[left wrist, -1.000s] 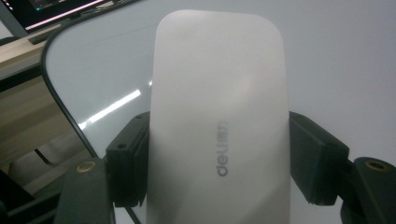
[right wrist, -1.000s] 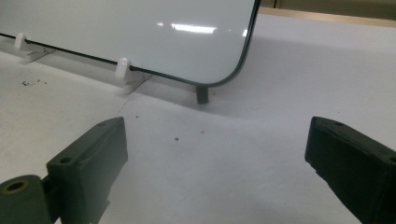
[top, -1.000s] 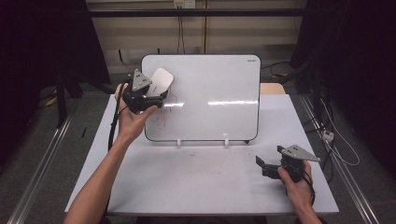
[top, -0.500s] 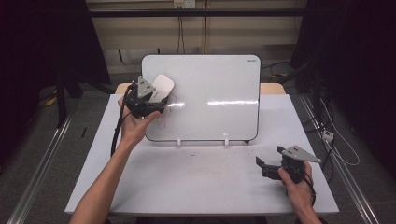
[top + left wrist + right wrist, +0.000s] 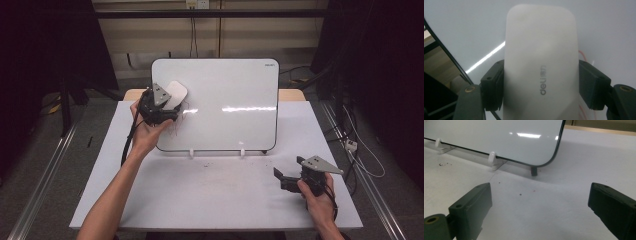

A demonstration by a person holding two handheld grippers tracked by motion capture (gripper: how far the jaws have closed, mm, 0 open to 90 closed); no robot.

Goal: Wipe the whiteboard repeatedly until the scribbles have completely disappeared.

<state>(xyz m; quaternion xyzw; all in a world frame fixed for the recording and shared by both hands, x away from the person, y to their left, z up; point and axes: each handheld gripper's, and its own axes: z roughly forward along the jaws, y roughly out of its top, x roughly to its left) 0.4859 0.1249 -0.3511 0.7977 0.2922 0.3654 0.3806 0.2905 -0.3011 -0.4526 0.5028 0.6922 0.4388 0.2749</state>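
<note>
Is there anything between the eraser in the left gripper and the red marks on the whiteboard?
Nothing visible. The left gripper holds the eraser against the whiteboard, and the red marks lie right beside it.

black tools (image 5: 172, 102) | grey three-cornered top plates | trailing black cables

A white rectangular table (image 5: 215, 200) fills the middle of the high view. Grey floor (image 5: 45, 155) lies at nine and three o'clock, with a pale metal rail (image 5: 42, 185) towards seven. Black curtains (image 5: 45, 45) hang at ten and two. At twelve, a beige wall (image 5: 225, 35) carries dangling black cables (image 5: 192, 37).
</note>
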